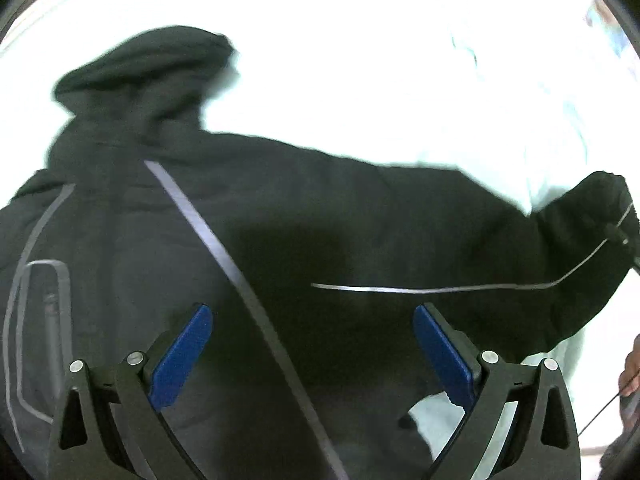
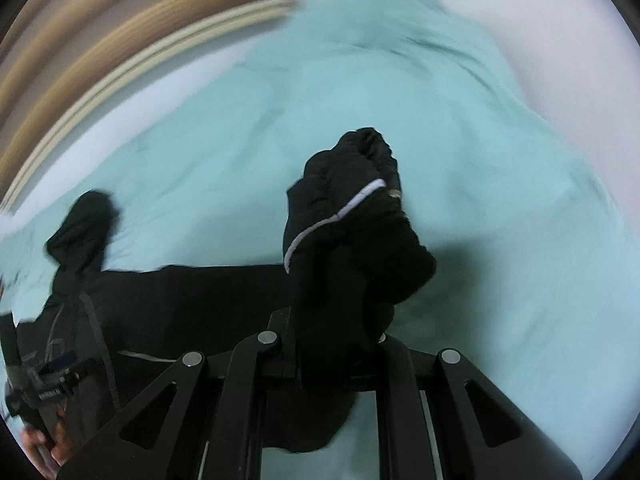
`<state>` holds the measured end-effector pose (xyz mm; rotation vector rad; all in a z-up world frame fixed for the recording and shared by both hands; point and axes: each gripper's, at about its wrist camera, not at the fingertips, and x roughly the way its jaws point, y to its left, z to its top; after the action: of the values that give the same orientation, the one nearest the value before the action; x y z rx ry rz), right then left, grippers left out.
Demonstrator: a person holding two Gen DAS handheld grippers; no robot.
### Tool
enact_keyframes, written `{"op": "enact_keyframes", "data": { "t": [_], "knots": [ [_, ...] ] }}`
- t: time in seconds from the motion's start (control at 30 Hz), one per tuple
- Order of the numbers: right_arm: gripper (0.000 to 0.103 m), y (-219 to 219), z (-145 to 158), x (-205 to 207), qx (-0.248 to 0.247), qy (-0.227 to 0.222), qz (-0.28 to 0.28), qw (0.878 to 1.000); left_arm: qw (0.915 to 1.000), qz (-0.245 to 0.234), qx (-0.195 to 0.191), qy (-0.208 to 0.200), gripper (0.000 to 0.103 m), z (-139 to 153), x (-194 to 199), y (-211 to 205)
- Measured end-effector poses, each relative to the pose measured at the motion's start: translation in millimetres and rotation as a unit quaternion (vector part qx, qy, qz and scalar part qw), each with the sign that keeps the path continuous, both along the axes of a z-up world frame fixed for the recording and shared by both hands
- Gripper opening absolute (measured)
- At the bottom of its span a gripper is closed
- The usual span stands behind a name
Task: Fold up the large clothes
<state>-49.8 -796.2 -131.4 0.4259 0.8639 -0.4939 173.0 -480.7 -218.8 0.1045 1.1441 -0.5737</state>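
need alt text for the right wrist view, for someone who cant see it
The right gripper is shut on a bunched black jacket sleeve with a pale piping stripe, held above a light teal sheet. The rest of the jacket lies spread to the left, hood at far left.

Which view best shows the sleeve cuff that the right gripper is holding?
The right wrist view: the sleeve cuff sits bunched mid-frame, pinched in the right gripper, its pale piping clear. The left wrist view shows that cuff only small at the right edge, beyond the open left gripper hovering over the black jacket.
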Motion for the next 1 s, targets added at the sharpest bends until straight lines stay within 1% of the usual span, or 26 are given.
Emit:
{"op": "enact_keyframes", "data": {
  "t": [0.07,0.1,0.17,0.23,0.3,0.33,0.4,0.43,0.57,0.67,0.77,0.9,0.97,1.0],
  "knots": [
    [0.016,34,11,25,-0.017,-0.004,0.040,0.999,0.9995,0.025,-0.006,-0.019,0.101,16,-2,34],
    [0.016,52,16,41,-0.020,-0.009,0.064,0.998,0.9991,0.035,-0.006,-0.024,0.101,20,-2,49],
    [0.016,91,24,64,-0.020,-0.017,0.109,0.994,0.9979,0.056,-0.006,-0.032,0.101,27,10,77],
    [0.016,132,27,83,-0.019,-0.020,0.149,0.989,0.9961,0.081,-0.007,-0.034,0.101,36,11,117],
    [0.016,181,28,111,-0.012,-0.025,0.201,0.979,0.9939,0.104,-0.005,-0.036,0.101,40,10,145],
    [0.016,202,27,116,-0.010,-0.026,0.218,0.976,0.9924,0.117,-0.004,-0.038,0.101,44,10,163],
    [0.016,251,26,139,-0.007,-0.025,0.263,0.964,0.9898,0.136,0.000,-0.042,0.101,47,10,190],
    [0.016,271,23,151,-0.006,-0.024,0.278,0.960,0.9879,0.148,0.004,-0.046,0.101,49,9,206],
    [0.016,343,14,185,0.009,-0.021,0.332,0.943,0.9825,0.178,0.014,-0.055,0.101,44,8,246],
    [0.016,384,-4,215,0.024,-0.005,0.362,0.932,0.9786,0.197,0.022,-0.056,0.101,41,10,270],
    [0.016,420,-34,242,0.036,0.025,0.381,0.923,0.9755,0.211,0.029,-0.053,0.101,35,13,289],
    [0.017,461,-89,271,0.050,0.094,0.394,0.913,0.9723,0.226,0.035,-0.046,0.101,26,16,307],
    [0.022,472,-119,281,0.056,0.128,0.396,0.907,0.9712,0.231,0.039,-0.043,0.101,21,17,313],
    [0.026,473,-132,281,0.059,0.140,0.398,0.905,0.9710,0.232,0.039,-0.042,0.101,20,18,315]
  ]
}}
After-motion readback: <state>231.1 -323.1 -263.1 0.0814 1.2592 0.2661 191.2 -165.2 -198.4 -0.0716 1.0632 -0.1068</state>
